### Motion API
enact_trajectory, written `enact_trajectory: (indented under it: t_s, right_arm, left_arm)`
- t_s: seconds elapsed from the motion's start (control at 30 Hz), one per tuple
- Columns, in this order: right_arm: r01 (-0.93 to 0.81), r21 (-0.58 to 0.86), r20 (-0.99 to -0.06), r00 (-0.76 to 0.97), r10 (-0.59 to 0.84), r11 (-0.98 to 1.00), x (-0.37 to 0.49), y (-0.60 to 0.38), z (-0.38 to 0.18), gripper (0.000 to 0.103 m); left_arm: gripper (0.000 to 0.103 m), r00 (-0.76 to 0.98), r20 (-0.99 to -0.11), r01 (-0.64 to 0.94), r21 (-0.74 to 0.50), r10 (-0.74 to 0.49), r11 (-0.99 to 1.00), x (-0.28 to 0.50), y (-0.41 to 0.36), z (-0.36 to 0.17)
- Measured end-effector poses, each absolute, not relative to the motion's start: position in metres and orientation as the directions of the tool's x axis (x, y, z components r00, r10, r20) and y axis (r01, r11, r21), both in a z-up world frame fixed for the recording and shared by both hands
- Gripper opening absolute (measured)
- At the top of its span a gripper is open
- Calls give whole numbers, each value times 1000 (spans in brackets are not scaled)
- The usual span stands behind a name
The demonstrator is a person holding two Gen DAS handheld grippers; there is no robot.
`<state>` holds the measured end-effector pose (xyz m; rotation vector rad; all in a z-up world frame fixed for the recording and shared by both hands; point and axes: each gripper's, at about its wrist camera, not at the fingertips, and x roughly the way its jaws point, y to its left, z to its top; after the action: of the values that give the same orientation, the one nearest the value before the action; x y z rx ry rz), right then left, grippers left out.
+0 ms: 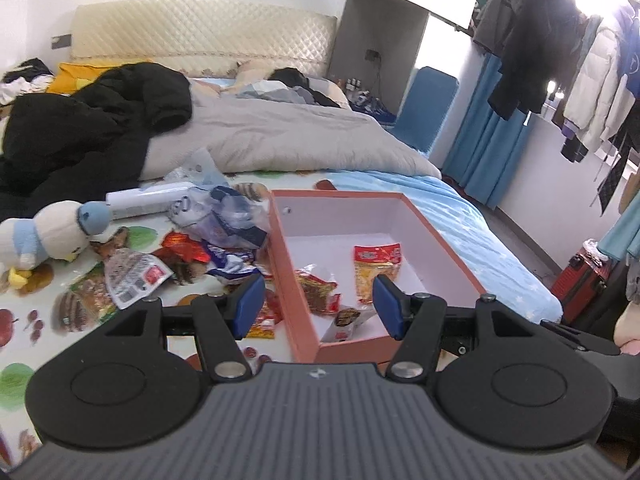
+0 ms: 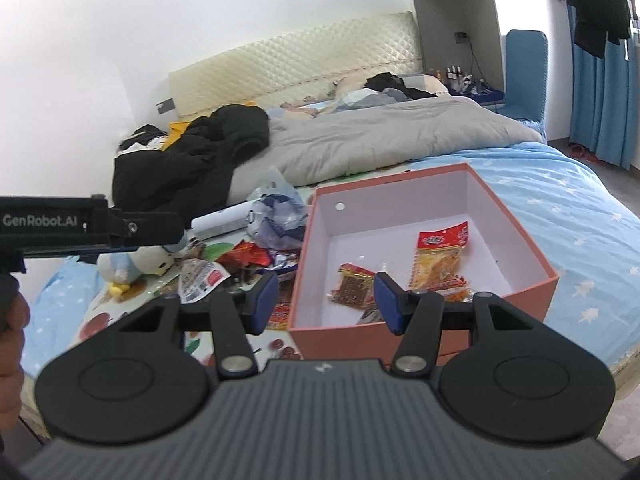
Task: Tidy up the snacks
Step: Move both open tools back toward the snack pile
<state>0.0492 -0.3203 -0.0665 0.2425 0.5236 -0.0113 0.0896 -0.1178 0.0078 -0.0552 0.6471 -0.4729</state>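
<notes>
Each set of tongs, left tongs (image 1: 319, 306) and right tongs (image 2: 326, 303), is showing black linkage arms, silver pivot screws, blue fingertip pads (image 1: 250, 303) and a ribbed grey housing (small emblem centred). The left unit's side is displaying white "GenRobot.AI" lettering.

Open pink box (image 2: 420, 336) — three snack packets (image 2: 438, 258) inside, more heaped alongside.

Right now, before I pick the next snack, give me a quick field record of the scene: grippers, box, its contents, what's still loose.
left gripper: open, nothing held
right gripper: open, nothing held
box: pink, lidless, on the bed
in box: yellow-red snack pack, brown snack pack, another small packet, partly hidden
loose snacks: heap of wrappers left of the box
nearby clutter: plush toy, white tube
</notes>
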Motion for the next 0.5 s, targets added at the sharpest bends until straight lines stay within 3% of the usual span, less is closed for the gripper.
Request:
enact_trajectory:
  t_s: [0.5]
  right_arm:
    - [-57,159,-496,859,130,986,23,-267,-70,56]
  left_arm:
    - [65,740,-596,258,-178,-312,950,34,-44,-6]
